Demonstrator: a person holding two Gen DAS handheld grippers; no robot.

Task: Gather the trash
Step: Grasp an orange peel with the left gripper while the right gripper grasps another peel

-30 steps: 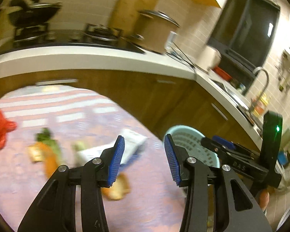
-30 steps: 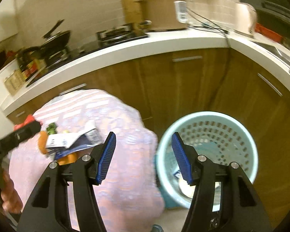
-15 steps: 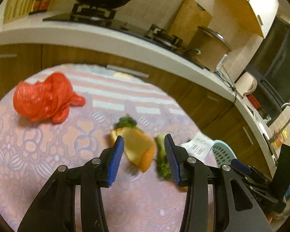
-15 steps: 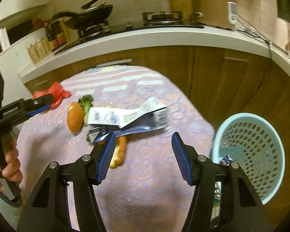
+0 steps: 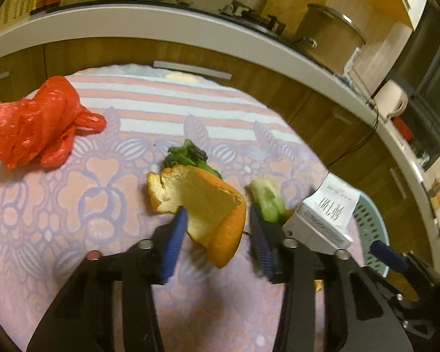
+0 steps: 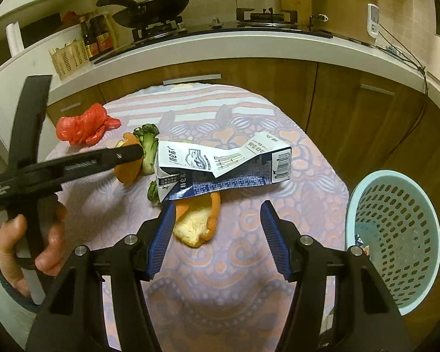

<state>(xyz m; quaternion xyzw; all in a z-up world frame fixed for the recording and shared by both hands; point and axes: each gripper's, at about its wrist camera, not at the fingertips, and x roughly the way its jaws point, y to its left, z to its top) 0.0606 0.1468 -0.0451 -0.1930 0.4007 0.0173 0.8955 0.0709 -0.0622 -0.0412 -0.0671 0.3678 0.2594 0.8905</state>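
From nine to three o'clock, the bag (image 6: 83,129), broccoli (image 6: 148,143), carton (image 6: 223,167) and second peel (image 6: 198,223) lie uncollected on the table (image 6: 234,278), the left gripper (image 5: 217,233) closing around a peel (image 5: 202,205), not yet clamped, the right gripper (image 6: 215,234) open and empty, the bin (image 6: 396,249) holding few scraps.

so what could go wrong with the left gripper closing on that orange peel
The left gripper is closing with the curled orange peel between its fingers; the thin rind may fold or slip out. The broccoli stalk beside the right finger could get nudged toward the milk carton.
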